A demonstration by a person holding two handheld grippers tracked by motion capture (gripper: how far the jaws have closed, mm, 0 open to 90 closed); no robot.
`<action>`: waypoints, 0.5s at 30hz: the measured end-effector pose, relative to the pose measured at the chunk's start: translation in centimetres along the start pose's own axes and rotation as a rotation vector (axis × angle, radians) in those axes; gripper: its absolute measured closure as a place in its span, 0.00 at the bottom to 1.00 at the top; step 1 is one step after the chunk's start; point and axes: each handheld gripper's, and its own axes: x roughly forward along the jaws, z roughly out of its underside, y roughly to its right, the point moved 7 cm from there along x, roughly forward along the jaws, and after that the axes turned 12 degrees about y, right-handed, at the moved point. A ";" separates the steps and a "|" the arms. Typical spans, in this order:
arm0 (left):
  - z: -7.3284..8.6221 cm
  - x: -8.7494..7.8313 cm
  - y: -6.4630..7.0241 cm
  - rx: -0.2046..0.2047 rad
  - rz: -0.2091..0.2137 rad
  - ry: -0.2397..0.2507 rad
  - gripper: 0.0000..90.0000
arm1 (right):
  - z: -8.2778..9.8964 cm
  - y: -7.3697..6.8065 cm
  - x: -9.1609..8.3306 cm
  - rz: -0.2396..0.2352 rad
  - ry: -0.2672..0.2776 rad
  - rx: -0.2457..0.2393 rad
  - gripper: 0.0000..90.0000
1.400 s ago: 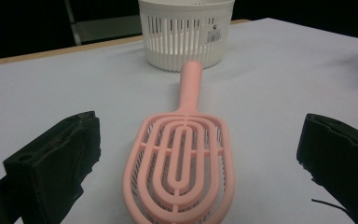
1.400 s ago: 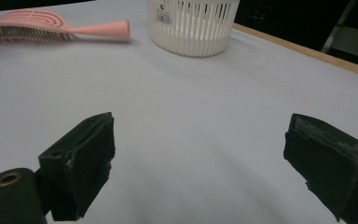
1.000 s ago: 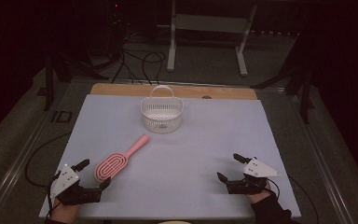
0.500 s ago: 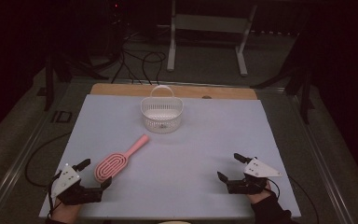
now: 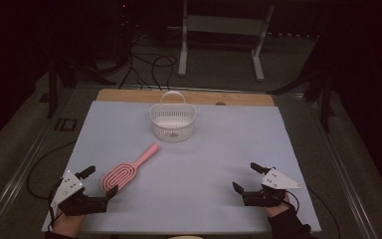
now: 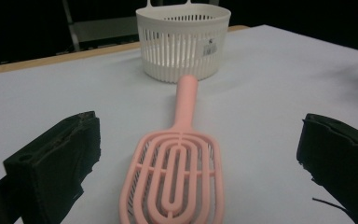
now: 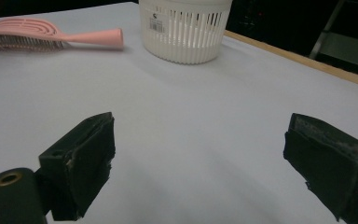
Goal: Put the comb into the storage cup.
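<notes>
A pink vented hairbrush [image 5: 124, 172] lies flat on the white table cover, its handle pointing toward a white slotted basket [image 5: 172, 122] at the back middle. My left gripper [image 5: 101, 180] is open at the front left, its jaws on either side of the brush's head end. In the left gripper view the brush head [image 6: 177, 182] lies between the open jaws of the left gripper [image 6: 198, 158], with the basket [image 6: 184, 42] beyond. My right gripper [image 5: 245, 176] is open at the front right, with bare cover between the jaws in the right gripper view [image 7: 205, 158].
The white cover [image 5: 219, 149] lies on a wooden table whose edge [image 5: 129, 94] shows at the back. Behind the table are a metal stand [image 5: 219, 30] and cables on the floor. In the right gripper view the brush [image 7: 51, 36] and basket [image 7: 184, 30] lie far ahead.
My left gripper has edged slightly forward toward the brush head. The right gripper, brush and basket have not moved.
</notes>
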 end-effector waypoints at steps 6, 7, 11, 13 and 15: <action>-1.4 0.0 -0.1 0.011 0.008 -0.003 0.00 | -0.1 0.0 0.0 0.000 0.005 0.002 0.10; -1.7 0.1 -0.1 0.013 0.010 0.000 0.00 | -0.1 0.0 -0.1 0.001 0.004 0.001 0.10; -2.7 0.3 -0.2 0.019 0.017 0.005 0.00 | -0.2 0.1 -0.1 0.005 0.008 0.007 0.10; -3.2 0.5 -0.2 0.029 0.023 -0.001 0.00 | -0.2 0.1 -0.1 0.003 0.008 0.006 0.10; -3.5 0.6 -0.2 0.035 0.028 -0.011 0.00 | -0.2 0.1 -0.1 0.004 0.008 0.012 0.10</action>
